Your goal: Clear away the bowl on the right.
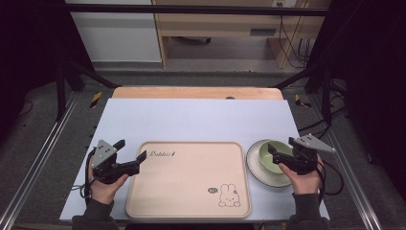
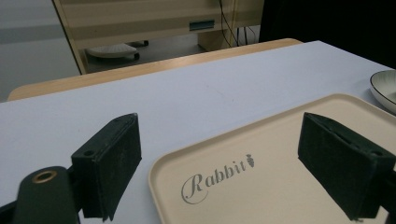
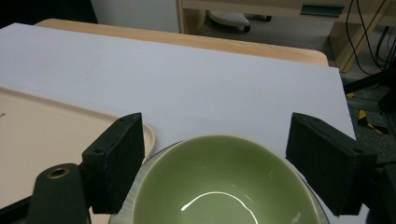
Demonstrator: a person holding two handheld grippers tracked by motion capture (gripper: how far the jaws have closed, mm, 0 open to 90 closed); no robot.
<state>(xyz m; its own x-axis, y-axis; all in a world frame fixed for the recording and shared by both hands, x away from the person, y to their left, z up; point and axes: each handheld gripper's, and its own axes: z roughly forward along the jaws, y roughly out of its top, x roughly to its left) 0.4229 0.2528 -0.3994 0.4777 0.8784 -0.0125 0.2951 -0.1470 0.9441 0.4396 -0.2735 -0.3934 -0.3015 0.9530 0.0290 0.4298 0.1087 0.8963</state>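
A beige tray [image 1: 186,177] printed with "Rabbit" and a rabbit drawing lies at the front middle of the table. To its right a green bowl [image 1: 268,152] sits on a white plate [image 1: 256,170]. My left gripper [image 1: 130,149] hovers open at the tray's near left corner, and in the left gripper view its jaws straddle the tray's rim [image 2: 156,172] with nothing gripped. My right gripper [image 1: 281,144] stands open over the bowl. In the right gripper view the bowl [image 3: 219,186] lies between the two jaws, and the right-hand jaw is clear of it.
A white sheet [image 1: 191,120] covers the wooden table, bare behind the tray. The plate's dark-edged rim [image 2: 385,86] lies just beyond the tray's far right side. Black frame posts and cables stand at both sides, with furniture on the floor behind the table.
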